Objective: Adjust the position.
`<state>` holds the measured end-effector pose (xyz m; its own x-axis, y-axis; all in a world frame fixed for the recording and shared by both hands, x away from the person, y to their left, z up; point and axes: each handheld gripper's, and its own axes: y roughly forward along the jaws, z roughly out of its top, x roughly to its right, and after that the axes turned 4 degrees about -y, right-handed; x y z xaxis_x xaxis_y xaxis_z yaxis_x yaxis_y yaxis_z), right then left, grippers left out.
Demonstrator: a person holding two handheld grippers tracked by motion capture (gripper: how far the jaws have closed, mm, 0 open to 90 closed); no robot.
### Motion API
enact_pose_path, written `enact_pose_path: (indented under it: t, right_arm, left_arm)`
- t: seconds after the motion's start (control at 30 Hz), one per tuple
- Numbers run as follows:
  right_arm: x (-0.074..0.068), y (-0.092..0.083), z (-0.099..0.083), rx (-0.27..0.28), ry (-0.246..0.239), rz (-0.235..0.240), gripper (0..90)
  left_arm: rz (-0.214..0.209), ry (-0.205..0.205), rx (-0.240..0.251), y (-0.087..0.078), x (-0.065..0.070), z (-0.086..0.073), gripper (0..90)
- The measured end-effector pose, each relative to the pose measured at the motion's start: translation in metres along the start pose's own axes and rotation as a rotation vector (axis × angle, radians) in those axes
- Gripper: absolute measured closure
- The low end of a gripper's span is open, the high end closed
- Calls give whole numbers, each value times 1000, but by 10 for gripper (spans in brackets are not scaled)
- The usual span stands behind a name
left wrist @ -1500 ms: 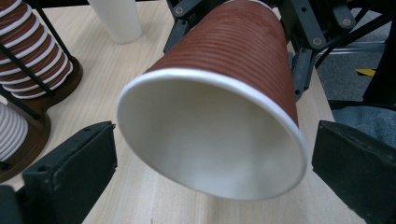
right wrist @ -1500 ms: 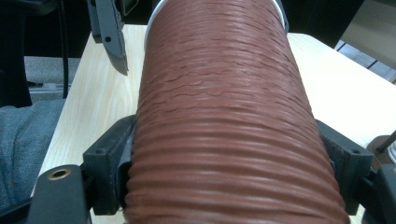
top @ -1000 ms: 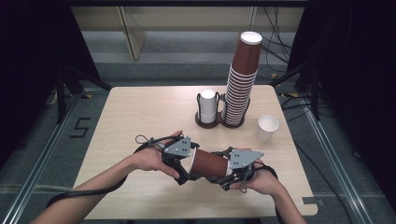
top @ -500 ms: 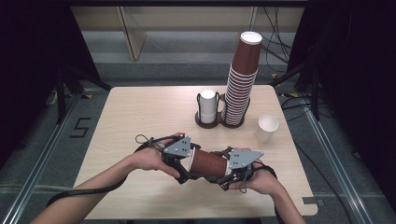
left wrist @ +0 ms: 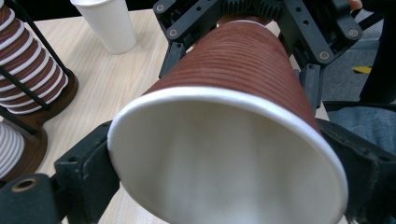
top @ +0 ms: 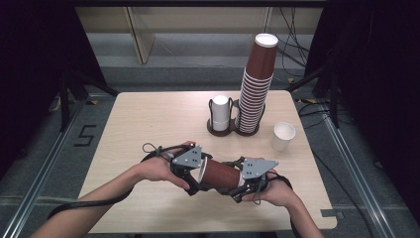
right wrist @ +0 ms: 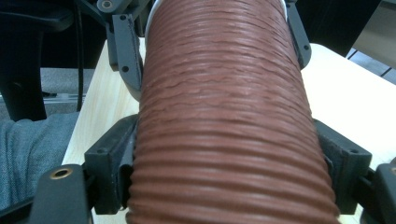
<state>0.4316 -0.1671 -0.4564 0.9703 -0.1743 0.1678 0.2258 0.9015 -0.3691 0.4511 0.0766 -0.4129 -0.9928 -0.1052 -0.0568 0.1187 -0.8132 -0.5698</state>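
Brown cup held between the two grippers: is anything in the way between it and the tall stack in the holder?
Nothing visible blocks it. The brown cup lies level between the left gripper and right gripper; bare table separates it from the tall stack. The white cup stands right of that path.

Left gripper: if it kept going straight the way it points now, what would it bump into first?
Most likely the right gripper: the left gripper points along the brown cup both hold, rim at its end, base at the other.
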Motion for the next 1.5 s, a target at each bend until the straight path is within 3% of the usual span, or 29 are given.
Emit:
enact_pose_path:
  t: [0.13, 0.73, 0.77, 1.23, 1.33, 1.5]
  right_arm:
    - [-1, 0, -1, -11, -1, -2, 219]
    - [-2, 2, -1, 1, 10, 3, 225]
    - [-2, 2, -1, 2, 18, 4, 225]
    - [-3, 2, -1, -13, 23, 8, 218]
    - [-2, 2, -1, -17, 35, 6, 213]
    - [-3, 0, -1, -41, 46, 1, 170]
  left_arm:
    - [0, 32, -23, -1, 2, 2, 107]
    - [1, 53, -30, -4, 3, 5, 122]
    - [-4, 59, -54, -6, 2, 7, 122]
    - [1, 102, -99, -5, 5, 13, 123]
    - [10, 108, -90, -5, 5, 13, 123]
    - [25, 140, -129, -7, 4, 16, 123]
